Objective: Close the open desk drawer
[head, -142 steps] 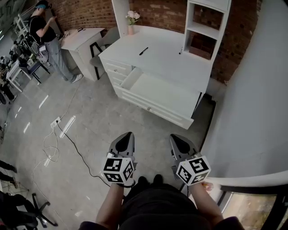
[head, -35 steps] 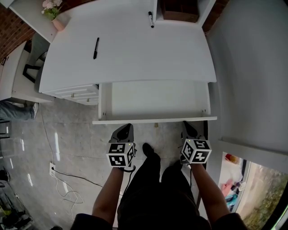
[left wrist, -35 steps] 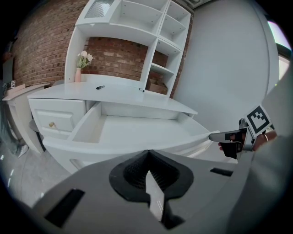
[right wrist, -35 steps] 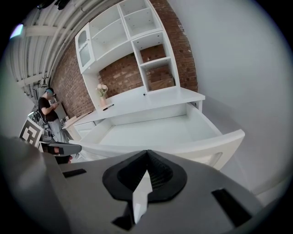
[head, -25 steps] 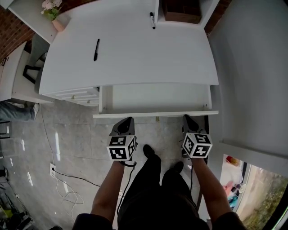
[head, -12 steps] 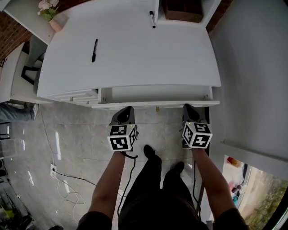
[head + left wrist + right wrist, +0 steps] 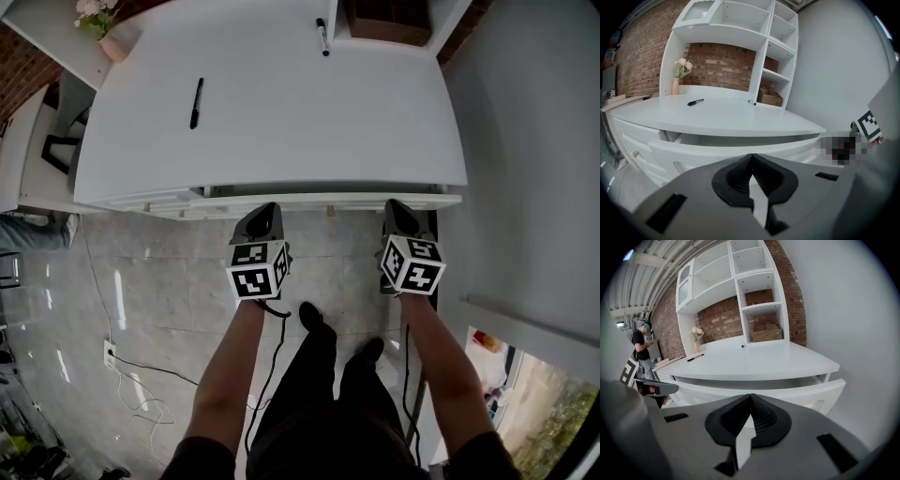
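Note:
The white desk (image 7: 281, 112) has its wide drawer (image 7: 328, 199) open by only a narrow slit under the desktop. My left gripper (image 7: 266, 208) is shut and empty, its tip against the left part of the drawer front. My right gripper (image 7: 395, 203) is also shut and empty, its tip at the right end of the same front. In the left gripper view the drawer front (image 7: 693, 151) fills the space just beyond the left gripper (image 7: 751, 156). In the right gripper view the drawer front (image 7: 797, 391) sits just past the right gripper (image 7: 750, 396).
Two black pens (image 7: 196, 101) (image 7: 322, 36) and a vase of flowers (image 7: 98, 23) lie on the desktop. A side stack of drawers (image 7: 155, 202) is at the left. A grey wall (image 7: 534, 141) hems in the right. A cable (image 7: 122, 370) runs over the floor. A person (image 7: 641, 352) stands far off.
Both grippers have moved forward with the drawer front, and the drawer has slid from wide open to nearly flush under the desktop.

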`<state>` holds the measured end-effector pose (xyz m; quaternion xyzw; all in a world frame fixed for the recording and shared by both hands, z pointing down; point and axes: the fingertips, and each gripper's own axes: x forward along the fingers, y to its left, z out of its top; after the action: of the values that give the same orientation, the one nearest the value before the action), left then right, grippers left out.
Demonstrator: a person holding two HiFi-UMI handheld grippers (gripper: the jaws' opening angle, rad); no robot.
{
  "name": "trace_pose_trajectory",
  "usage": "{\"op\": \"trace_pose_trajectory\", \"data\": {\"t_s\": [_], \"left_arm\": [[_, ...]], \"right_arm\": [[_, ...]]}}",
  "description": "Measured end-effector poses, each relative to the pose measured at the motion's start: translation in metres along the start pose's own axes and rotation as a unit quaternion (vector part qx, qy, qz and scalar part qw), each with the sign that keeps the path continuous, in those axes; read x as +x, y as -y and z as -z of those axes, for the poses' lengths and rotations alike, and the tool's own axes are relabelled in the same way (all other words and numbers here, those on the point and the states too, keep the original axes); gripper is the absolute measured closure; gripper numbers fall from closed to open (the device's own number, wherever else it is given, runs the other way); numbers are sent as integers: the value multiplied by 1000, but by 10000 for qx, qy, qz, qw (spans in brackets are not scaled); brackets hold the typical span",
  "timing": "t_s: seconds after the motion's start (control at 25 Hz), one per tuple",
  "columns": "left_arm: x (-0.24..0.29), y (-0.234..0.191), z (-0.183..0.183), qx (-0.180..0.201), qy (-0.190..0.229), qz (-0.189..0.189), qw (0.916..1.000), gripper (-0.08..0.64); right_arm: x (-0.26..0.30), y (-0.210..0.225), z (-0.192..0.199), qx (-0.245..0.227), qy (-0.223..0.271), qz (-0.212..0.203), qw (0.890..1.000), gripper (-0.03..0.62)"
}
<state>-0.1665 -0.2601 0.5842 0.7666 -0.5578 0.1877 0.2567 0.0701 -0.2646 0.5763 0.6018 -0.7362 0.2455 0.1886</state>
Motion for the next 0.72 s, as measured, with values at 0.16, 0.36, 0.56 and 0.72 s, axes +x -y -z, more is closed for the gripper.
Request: {"op": "trace_pose_trajectory", "data": {"t_s": [0.16,0.36,0.56,0.72], "left_arm": [[9,-3,-8,9,50,4,10000,551],[20,-7,-16,-5,75,19,10000,551],[26,-10,-22,-23,107,4,9999,551],[28,-9,-22,2,149,-19,9999,551]], "right_arm": [[10,2,-8,-76,60,-1,10000,588],[20,4,-16,-71,132,34,9999,588],[27,4,-21,-117,191,63,9997,588],[28,5,-21,-171,287,38,9994,588]]}}
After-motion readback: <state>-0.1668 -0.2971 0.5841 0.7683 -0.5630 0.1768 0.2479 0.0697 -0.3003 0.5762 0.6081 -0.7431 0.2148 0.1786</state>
